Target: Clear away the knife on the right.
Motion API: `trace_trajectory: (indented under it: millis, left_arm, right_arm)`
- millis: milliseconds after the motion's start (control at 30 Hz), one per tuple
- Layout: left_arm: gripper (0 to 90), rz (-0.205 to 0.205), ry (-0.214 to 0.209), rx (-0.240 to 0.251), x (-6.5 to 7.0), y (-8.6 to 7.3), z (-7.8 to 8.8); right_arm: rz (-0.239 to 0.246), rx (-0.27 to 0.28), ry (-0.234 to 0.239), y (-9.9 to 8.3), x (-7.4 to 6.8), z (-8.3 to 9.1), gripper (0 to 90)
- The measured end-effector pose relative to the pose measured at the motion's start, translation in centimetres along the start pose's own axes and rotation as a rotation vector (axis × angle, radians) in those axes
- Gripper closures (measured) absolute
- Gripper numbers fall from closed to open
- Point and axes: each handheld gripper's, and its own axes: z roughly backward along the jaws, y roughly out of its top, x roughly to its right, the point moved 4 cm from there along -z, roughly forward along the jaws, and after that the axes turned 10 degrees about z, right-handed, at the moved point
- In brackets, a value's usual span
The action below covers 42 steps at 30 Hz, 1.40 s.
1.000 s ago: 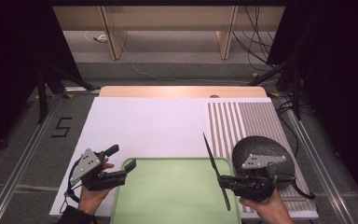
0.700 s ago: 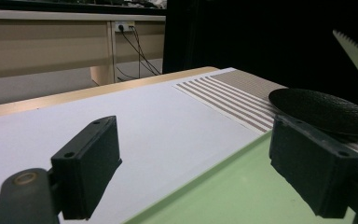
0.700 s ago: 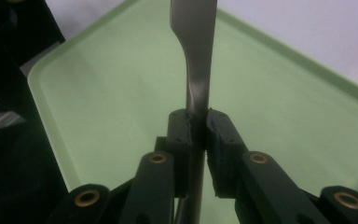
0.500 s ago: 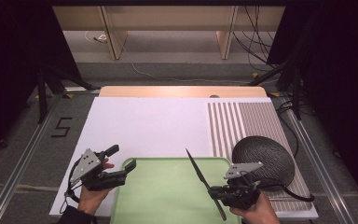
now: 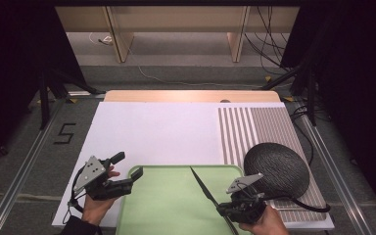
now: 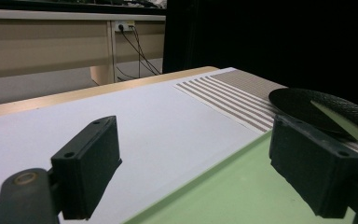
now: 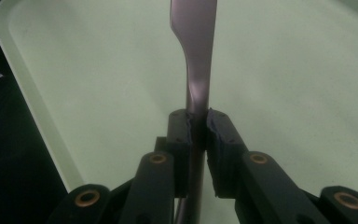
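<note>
While right gripper (image 7: pixel 197 123) pinches knife (image 7: pixel 196 60) by its handle, blade ahead of fingertips over green tray (image 5: pixel 142 215), left gripper (image 5: pixel 126 170) jaws spread w/ nothing between.

The tray (image 5: pixel 176 205) lies at the table's (image 5: pixel 152 132) near edge, the bowl (image 5: pixel 276 169) (upside down) just right of it.

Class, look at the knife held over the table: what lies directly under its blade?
Under the knife, clamped in the right tool, lies the bare floor of the green tray; nothing else rests there. Whether the blade touches the tray cannot be told; the tray covers the table beneath.
</note>
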Motion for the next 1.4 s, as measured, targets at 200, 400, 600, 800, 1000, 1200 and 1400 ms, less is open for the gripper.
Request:
trace_trajectory:
  millis: [200,400,600,800,1000,1200,1400]
  left_arm:
    - [15.7,0.000,0.001,-0.002,0.0,0.0,0.0]
    - [15.7,0.000,0.000,-0.001,0.0,0.0,0.0]
    - [15.7,-0.002,0.001,-0.002,0.0,0.0,0.0]
    - [15.7,-0.003,0.000,-0.004,0.0,0.0,0.0]
    - [15.7,-0.003,0.000,-0.004,0.0,0.0,0.0]
    - [15.7,-0.003,0.000,-0.005,0.0,-0.1,0.0]
    - [15.7,0.003,-0.003,-0.004,0.0,0.0,0.0]
  right_arm:
    - [0.010,-0.047,-0.001,-0.2,-0.1,-0.5,80.7]
    - [0.013,-0.085,-0.005,-0.4,0.0,-0.8,80.8]
    - [0.009,-0.125,-0.002,-0.6,0.0,-1.2,80.8]
    - [0.011,-0.198,0.001,-1.0,-0.1,-2.1,80.6]
    - [0.011,-0.229,0.002,-1.2,-0.1,-2.5,80.6]
    - [0.019,-0.249,0.000,-1.3,0.0,-2.7,80.4]
    - [0.010,-0.259,-0.009,-1.4,0.0,-2.9,79.9]
